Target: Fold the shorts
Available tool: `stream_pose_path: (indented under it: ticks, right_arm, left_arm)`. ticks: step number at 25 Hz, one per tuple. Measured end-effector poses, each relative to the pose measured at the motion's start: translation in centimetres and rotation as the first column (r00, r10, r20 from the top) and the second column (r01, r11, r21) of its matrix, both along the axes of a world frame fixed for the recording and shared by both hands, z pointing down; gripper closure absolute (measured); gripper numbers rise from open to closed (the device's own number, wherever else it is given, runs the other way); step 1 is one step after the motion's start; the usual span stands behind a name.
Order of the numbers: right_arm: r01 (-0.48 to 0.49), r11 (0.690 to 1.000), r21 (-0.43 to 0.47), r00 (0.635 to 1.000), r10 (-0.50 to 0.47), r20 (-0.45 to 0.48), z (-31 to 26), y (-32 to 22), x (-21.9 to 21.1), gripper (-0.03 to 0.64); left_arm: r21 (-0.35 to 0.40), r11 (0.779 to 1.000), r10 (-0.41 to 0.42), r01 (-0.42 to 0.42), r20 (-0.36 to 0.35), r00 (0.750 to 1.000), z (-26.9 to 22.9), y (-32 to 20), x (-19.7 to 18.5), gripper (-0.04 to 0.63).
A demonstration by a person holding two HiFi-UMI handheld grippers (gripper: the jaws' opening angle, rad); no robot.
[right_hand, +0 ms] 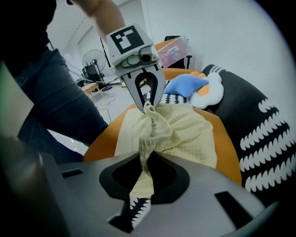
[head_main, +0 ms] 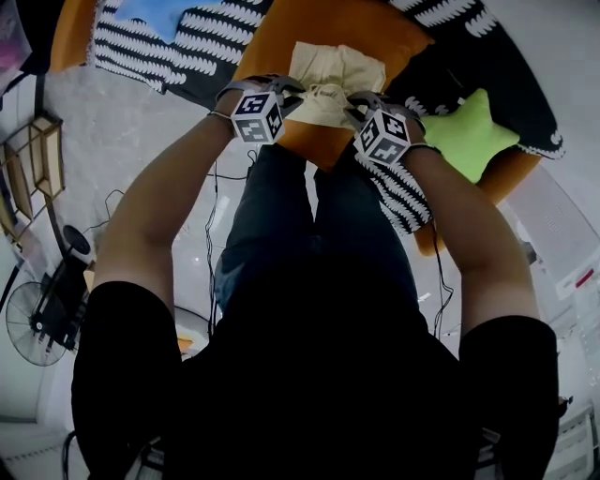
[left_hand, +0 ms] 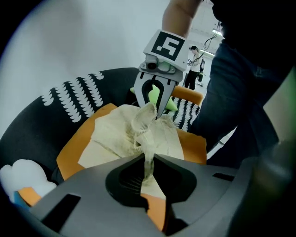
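Note:
The shorts (head_main: 335,73) are pale cream cloth, bunched on an orange cushion (head_main: 366,28) in front of me. Near their front edge my left gripper (head_main: 300,95) and right gripper (head_main: 350,109) sit close together. In the left gripper view the left gripper (left_hand: 148,157) is shut on a gathered strip of the shorts (left_hand: 118,134), with the right gripper (left_hand: 156,110) pinching cloth just beyond. In the right gripper view the right gripper (right_hand: 144,156) is shut on a twisted fold of the shorts (right_hand: 187,129), and the left gripper (right_hand: 147,104) faces it.
Black cushions with white stripes (head_main: 216,42) surround the orange one. A green star-shaped pillow (head_main: 469,131) lies to the right, and a blue and white pillow (right_hand: 192,88) sits behind the shorts. A fan (head_main: 28,323) and cables stand on the floor at left.

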State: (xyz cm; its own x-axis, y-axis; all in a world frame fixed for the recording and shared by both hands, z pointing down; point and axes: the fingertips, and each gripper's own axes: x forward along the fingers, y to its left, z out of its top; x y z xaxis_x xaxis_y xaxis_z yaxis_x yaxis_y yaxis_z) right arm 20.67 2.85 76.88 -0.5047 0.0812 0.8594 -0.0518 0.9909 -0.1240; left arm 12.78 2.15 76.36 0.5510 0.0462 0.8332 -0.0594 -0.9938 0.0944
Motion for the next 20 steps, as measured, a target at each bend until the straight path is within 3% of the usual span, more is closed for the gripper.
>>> stream_pose_path:
  ticks: [4, 9, 14, 18, 20]
  right_arm:
    - [0.063, 0.997, 0.051, 0.998, -0.062, -0.02, 0.9, 1.5, -0.2, 0.565]
    - [0.071, 0.996, 0.048, 0.997, -0.07, -0.019, 1.2, 2.5, -0.4, 0.563]
    - [0.158, 0.986, 0.05, 0.987, -0.156, -0.043, 1.4, 4.8, -0.5, 0.543]
    - [0.181, 0.983, -0.013, 0.98, -0.182, -0.084, 2.4, 6.9, -0.2, 0.431]
    - [0.171, 0.984, -0.048, 0.98, -0.174, -0.094, 2.5, 7.4, -0.2, 0.384]
  left_arm:
    - [-0.01, 1.0, 0.014, -0.014, 0.014, 1.0, 0.8, 0.9, -0.2, 0.541]
    - [-0.036, 0.999, -0.001, 0.002, 0.012, 1.0, 1.0, 1.7, -0.4, 0.541]
    - [-0.053, 0.998, -0.016, 0.016, -0.001, 1.0, 0.5, 3.2, -0.7, 0.533]
    - [-0.122, 0.992, -0.026, 0.028, 0.021, 0.999, 1.0, 4.9, -1.0, 0.393]
    - [-0.153, 0.987, -0.043, 0.048, 0.036, 0.998, 1.2, 5.2, -1.1, 0.354]
